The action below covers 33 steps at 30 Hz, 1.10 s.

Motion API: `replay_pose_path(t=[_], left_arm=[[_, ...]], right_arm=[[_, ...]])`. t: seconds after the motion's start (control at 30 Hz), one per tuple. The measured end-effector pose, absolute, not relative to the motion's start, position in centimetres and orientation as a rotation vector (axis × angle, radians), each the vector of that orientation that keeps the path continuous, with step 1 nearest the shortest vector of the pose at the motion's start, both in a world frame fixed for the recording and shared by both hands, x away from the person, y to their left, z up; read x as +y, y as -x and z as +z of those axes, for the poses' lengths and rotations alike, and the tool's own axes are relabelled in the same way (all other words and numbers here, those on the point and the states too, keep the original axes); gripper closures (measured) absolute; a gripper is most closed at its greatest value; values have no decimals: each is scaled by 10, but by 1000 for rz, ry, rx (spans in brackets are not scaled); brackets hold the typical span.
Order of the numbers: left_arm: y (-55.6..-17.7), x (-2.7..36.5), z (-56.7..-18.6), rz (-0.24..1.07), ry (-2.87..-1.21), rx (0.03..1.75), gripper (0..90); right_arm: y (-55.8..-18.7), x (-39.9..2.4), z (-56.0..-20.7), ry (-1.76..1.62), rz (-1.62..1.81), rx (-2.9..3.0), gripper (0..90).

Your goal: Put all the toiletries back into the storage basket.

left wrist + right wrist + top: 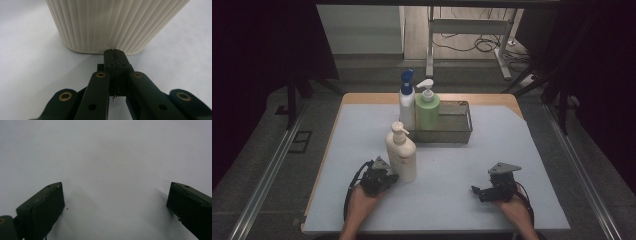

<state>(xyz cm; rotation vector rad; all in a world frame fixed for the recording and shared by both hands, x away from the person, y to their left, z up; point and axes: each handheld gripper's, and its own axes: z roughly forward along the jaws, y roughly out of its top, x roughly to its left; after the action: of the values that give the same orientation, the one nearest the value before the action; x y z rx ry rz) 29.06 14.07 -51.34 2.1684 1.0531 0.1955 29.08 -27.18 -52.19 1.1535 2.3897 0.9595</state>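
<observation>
Cream ribbed pump bottle: upright on worktop, near-left, in front of mesh tray. We hold left tongs closed, empty, tips right at bottle base. Right tongs wide open, nothing btwn, resting well apart at right.

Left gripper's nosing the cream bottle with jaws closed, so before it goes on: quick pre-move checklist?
1. Left gripper shut, nothing between the jaws: ok for a push, not ok for a grasp.
2. Tips at the cream bottle base: contact cannot tell.
3. Bottle upright: ok.
4. Right gripper open, over bare mat: ok.
5. Basket free beside the green bottle: ok.
</observation>
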Motion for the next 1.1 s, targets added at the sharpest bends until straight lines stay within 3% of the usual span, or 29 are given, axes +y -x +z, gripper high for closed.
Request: replay_pose_path(t=[0.33, 1.1], left_arm=[[-282, 149, -510, 265, -2146, 1088, 735], [-258, 174, -515, 384, -2122, 1210, 149]], right_arm=[[-291, -272, -521, -1158, 955, 2395, 9], [-288, -264, -507, -1075, 999, 2438, 20]])
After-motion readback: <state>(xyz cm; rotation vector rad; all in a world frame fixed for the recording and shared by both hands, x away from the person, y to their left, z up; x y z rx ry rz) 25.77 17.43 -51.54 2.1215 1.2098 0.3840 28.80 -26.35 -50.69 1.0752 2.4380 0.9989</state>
